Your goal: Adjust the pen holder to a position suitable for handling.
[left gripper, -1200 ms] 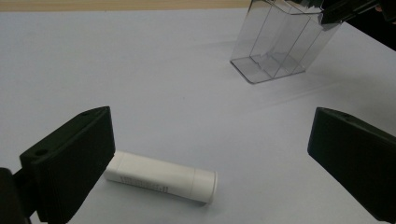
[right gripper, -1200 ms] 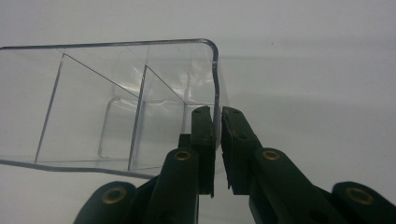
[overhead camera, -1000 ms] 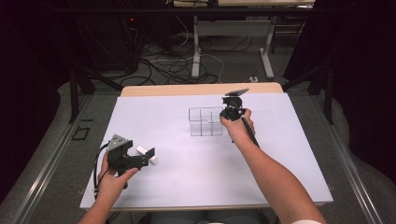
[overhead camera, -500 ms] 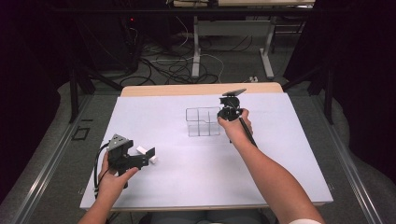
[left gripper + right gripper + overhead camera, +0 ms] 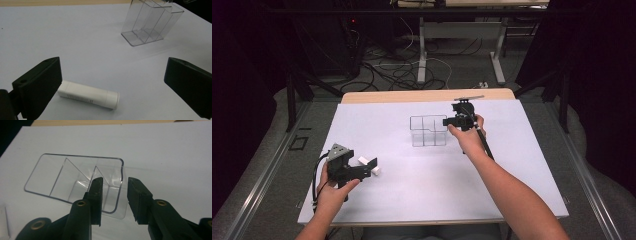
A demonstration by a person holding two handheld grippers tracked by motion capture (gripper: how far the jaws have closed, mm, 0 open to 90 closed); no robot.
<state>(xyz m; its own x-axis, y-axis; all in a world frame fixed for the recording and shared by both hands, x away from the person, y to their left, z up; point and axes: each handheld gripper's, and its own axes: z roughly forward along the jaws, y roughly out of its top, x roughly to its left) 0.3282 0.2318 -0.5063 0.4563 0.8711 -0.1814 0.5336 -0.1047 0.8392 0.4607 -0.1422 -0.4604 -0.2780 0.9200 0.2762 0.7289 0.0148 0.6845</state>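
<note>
The left gripper (image 5: 110, 82) stands wide open low on the table, one black jaw at the lower left of its own view and the other at the right edge, with nothing pressed between them. Between them lies a white tube (image 5: 88, 94), flat on the white table (image 5: 75, 37). One end rests just beside the lower-left jaw, and the capped end points toward the lower middle of the frame. Its long axis runs roughly from jaw to jaw, slanting a little down to the right, so as I read it closing now would meet the tube end-on instead of across its body; the hand would probably have to turn first. From above, the left gripper (image 5: 362, 169) sits at the lower left of the sheet with the tube (image 5: 368, 164) at its tips.

The right gripper (image 5: 113, 195) has just been opening: its jaws stand a modest gap apart, straddling the near corner wall of a clear divided box (image 5: 75, 180) without visibly pressing on it, so it looks released. In the high view that gripper (image 5: 451, 121) is at the right edge of the box (image 5: 428, 131), in the middle of the sheet, well apart from the tube. The left hand is plainly nearer the tube; the box lies toward the upper right from it.
</note>
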